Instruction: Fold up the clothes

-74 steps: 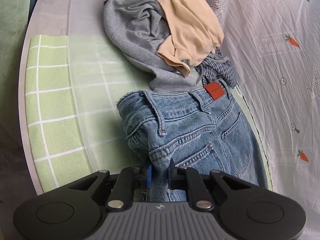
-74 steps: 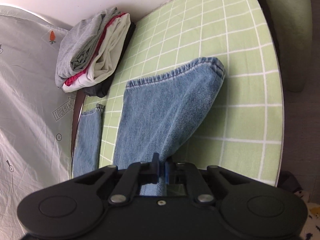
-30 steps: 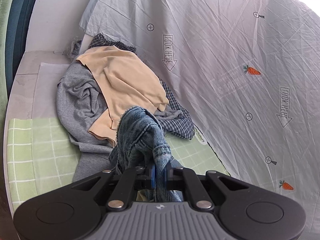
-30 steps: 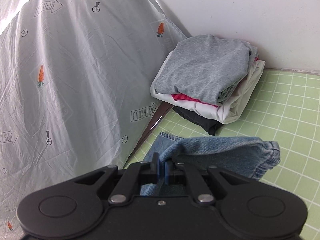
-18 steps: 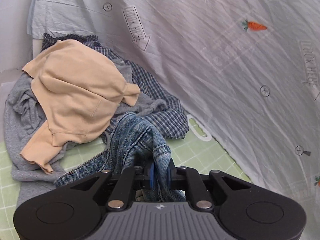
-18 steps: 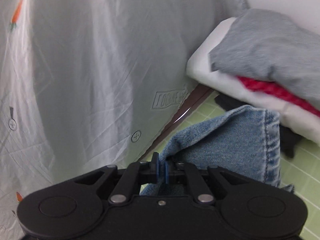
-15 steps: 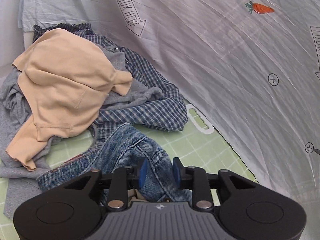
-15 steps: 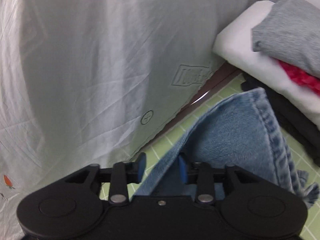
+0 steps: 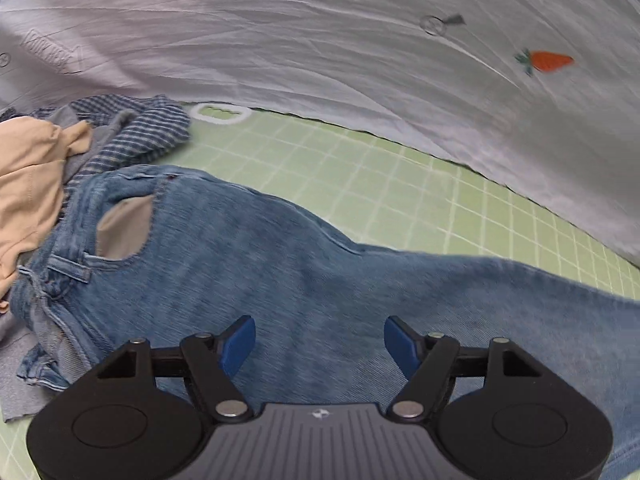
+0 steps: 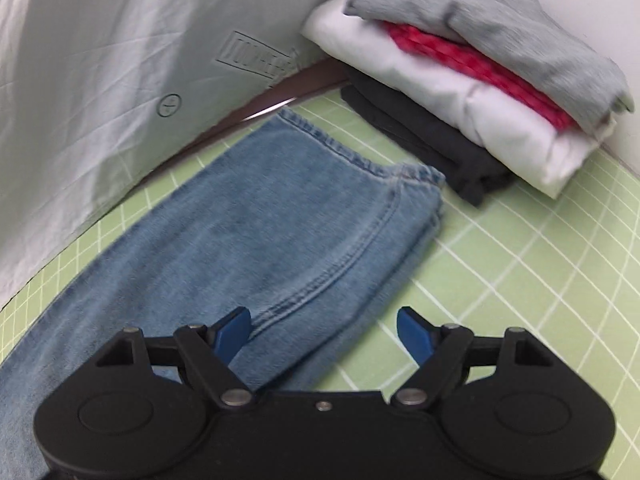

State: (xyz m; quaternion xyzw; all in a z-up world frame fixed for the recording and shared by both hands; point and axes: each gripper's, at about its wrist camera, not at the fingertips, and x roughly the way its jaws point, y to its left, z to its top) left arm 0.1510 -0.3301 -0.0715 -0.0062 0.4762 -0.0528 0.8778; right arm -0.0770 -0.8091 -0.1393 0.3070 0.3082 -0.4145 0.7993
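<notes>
Green checked cloth covers the surface (image 9: 400,184), and a pale grey sheet (image 9: 320,40) printed with carrots and arrows hangs along its far edge. At the right end a folded stack (image 10: 472,64) sits on the green: grey on top, then red, white and black. At the left end lies a loose heap with a beige top (image 9: 28,176) and a checked shirt (image 9: 136,136).

Both claws gape wide and hold nothing. The left claw (image 9: 319,346) hovers over the seat of the jeans (image 9: 280,264), near the waistband and a pocket showing its pale lining. The right claw (image 10: 323,334) hovers over the legs, whose hems lie close to the stack's black layer; whether they touch is unclear.

Half a second ago both claws were only part open with denim bunched between the fingers. A second ago they were pinching it, lifted. Now the jeans lie flat along the surface, folded lengthwise.
</notes>
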